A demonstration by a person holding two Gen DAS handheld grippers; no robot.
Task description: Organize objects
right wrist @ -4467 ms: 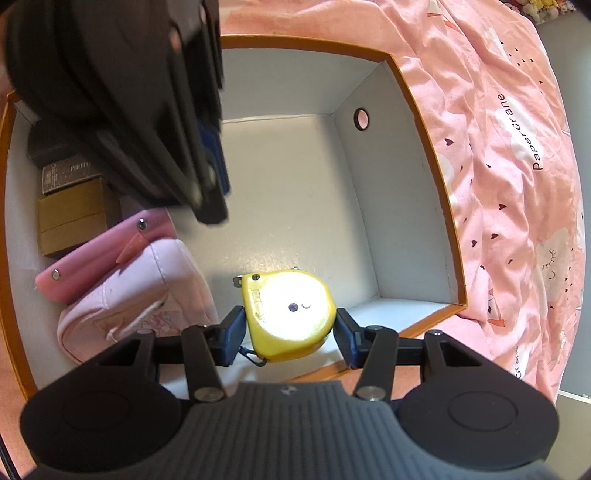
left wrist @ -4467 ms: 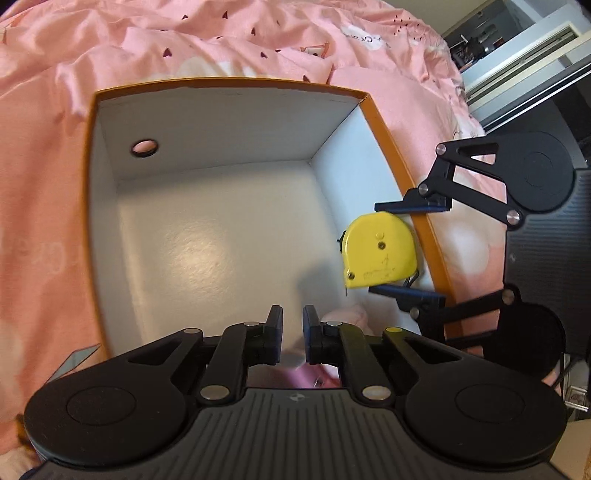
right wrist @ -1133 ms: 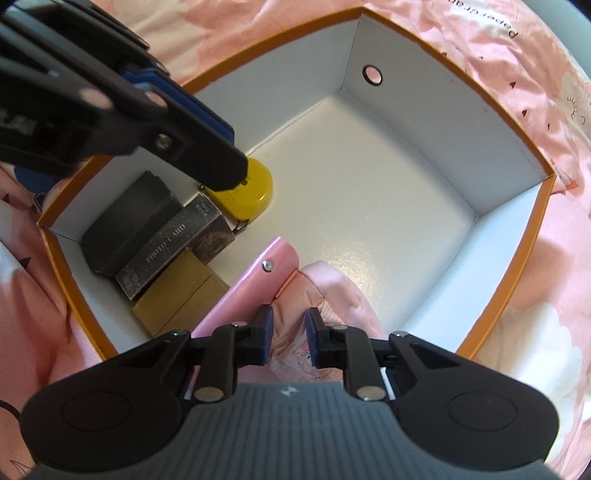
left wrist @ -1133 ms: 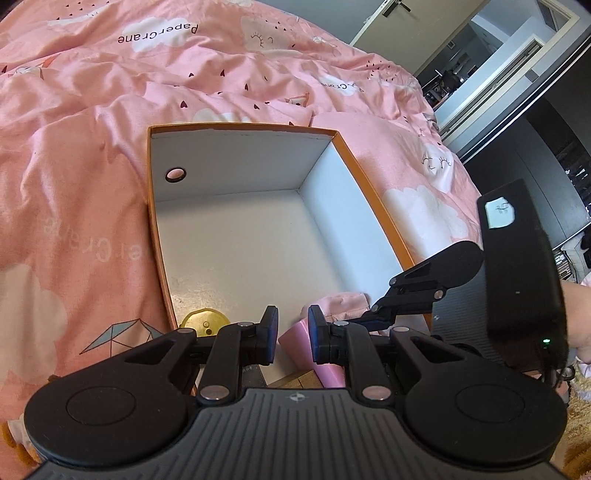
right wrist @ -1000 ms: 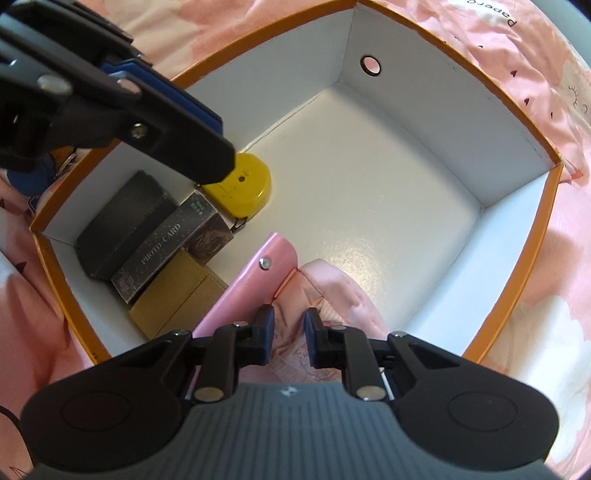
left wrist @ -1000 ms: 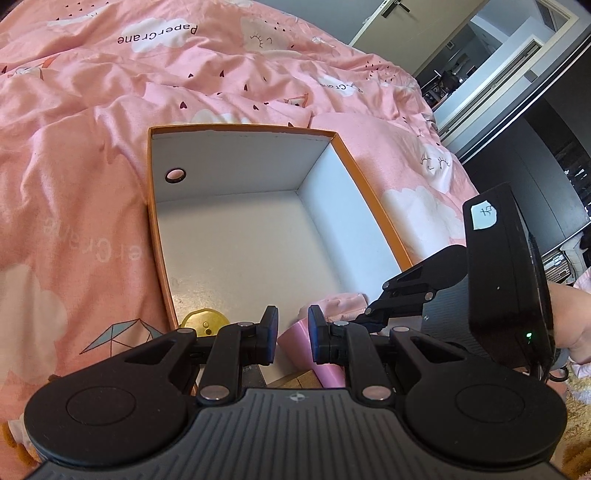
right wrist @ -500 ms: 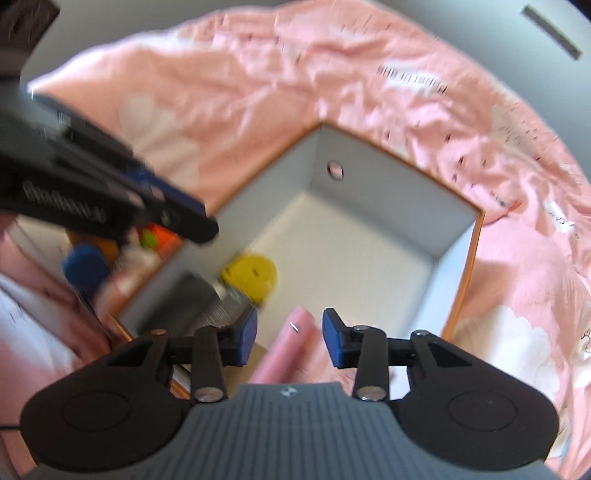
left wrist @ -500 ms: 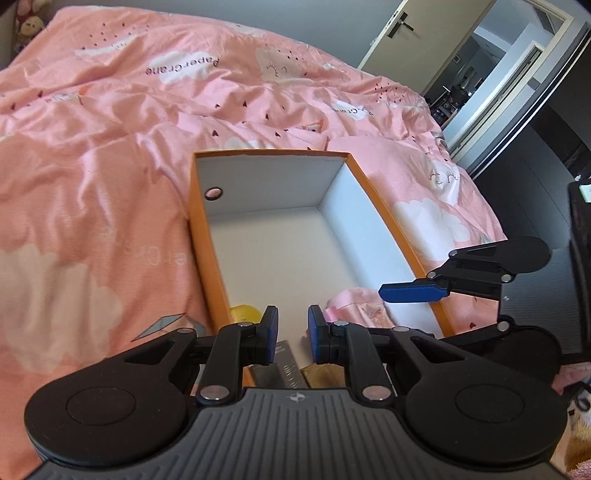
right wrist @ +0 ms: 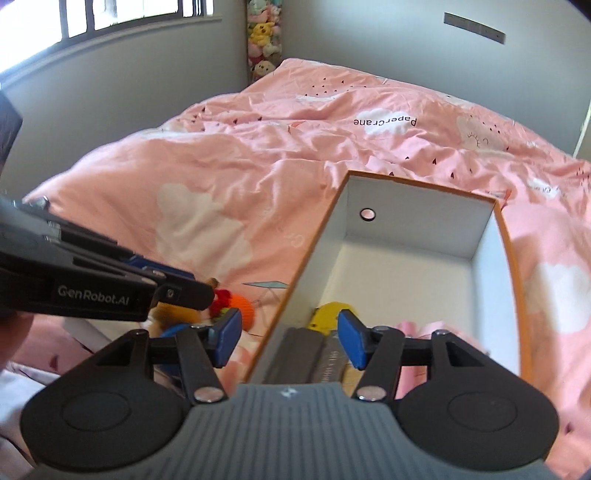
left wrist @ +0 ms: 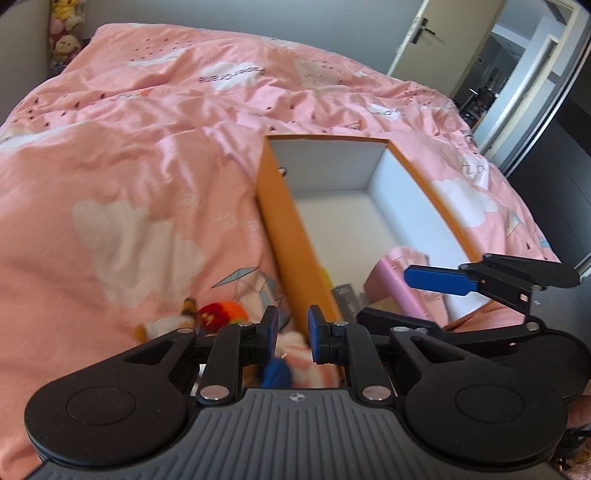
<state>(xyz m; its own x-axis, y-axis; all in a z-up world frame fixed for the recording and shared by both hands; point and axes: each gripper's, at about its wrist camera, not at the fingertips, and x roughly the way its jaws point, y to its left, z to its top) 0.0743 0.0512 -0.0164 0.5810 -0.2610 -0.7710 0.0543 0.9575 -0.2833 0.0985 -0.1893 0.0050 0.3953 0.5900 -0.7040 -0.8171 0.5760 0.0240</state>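
Note:
An orange box [left wrist: 284, 240] with white inner walls [right wrist: 417, 229] lies open on the pink bed. In its near end are a yellow tape measure [right wrist: 328, 308], grey flat boxes [right wrist: 295, 354] and a pink pouch [left wrist: 389, 277]. My left gripper [left wrist: 293, 334] is shut and empty, just above the box's near left corner. My right gripper [right wrist: 290, 338] hovers over the box's left wall, its jaws opening with nothing between them. Its blue finger [left wrist: 439, 282] shows at the right of the left wrist view. Loose on the bed left of the box are an orange and red plush toy [right wrist: 236, 306] and a blue item [left wrist: 275, 371].
The pink quilt [left wrist: 129, 166] spreads wide to the left of and behind the box. Stuffed toys [right wrist: 262, 33] are piled in the far wall corner, with a window [right wrist: 92, 18] beside them. A door [left wrist: 417, 44] and dark cabinets [left wrist: 561, 158] stand to the right of the bed.
Both grippers have drawn back and up from the box, bringing more of the bed and the loose toys into view. The right jaws have gone from shut to wide apart; the tape measure lies in the box.

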